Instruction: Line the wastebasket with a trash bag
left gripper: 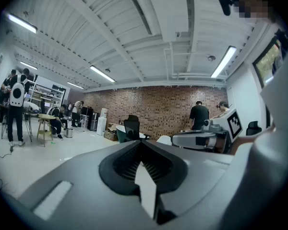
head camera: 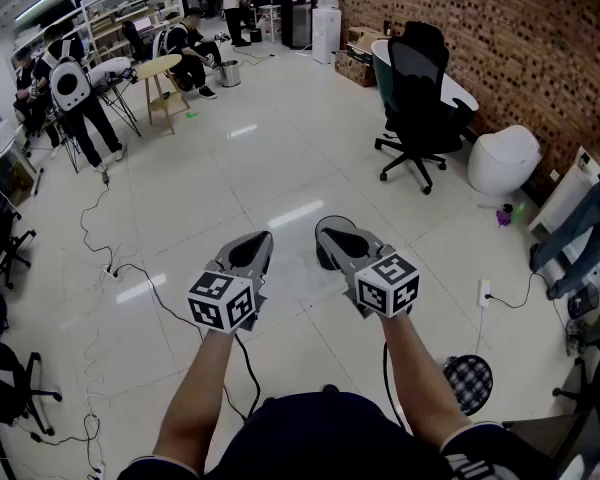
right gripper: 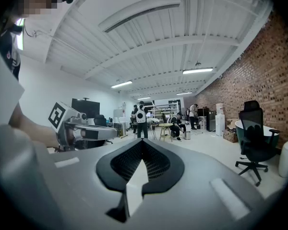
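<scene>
The left tongs (head camera: 250, 251) and right tongs (head camera: 340, 241) are both closed and empty above the floor (head camera: 280, 168). Lining the wastebasket looks not yet begun.

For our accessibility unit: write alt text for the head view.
A person holds the left gripper and right gripper out side by side, jaws shut and empty, above a glossy white floor. Ahead, a black office chair stands near a brick wall; people are near a round table at upper left.
</scene>
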Demonstrator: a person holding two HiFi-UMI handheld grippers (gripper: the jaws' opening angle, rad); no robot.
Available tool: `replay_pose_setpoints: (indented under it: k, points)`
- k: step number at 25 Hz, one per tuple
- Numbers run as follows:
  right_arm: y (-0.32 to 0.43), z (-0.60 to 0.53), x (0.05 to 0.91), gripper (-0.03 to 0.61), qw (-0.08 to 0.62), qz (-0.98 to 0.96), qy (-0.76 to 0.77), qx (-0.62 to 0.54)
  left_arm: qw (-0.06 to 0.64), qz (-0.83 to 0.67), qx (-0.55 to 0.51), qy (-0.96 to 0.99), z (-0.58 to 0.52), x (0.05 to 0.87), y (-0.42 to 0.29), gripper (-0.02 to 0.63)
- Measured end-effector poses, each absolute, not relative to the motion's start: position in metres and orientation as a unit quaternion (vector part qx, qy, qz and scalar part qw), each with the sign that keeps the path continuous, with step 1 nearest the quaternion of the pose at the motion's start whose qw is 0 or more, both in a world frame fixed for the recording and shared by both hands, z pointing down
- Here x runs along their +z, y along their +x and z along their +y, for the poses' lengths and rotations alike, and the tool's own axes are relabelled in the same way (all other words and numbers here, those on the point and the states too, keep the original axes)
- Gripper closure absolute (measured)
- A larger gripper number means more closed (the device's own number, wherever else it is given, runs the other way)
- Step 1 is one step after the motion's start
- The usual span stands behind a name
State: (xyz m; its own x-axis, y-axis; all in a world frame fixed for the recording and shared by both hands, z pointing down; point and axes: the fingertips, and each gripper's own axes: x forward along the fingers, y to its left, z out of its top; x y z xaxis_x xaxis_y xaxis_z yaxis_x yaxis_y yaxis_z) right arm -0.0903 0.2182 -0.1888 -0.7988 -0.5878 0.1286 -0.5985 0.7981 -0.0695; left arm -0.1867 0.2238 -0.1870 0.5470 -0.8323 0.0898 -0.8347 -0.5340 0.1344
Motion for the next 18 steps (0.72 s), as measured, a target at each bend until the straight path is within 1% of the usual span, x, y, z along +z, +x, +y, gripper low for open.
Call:
replay_pose_setpoints:
  k: [11,18]
  points:
    - [-0.048,0.191,-0.158,0.578,0.074,-0.946,0.309,0.059,0.085,-0.502,0.046,0.859,0.203,-0.151,-0.158,0.603]
    - [-0.023,0.179,-0.150,0.578,0.076,-0.947,0.305,0.062,0.080,-0.515,0.049,0.852,0.197,-0.150,-0.136,0.603]
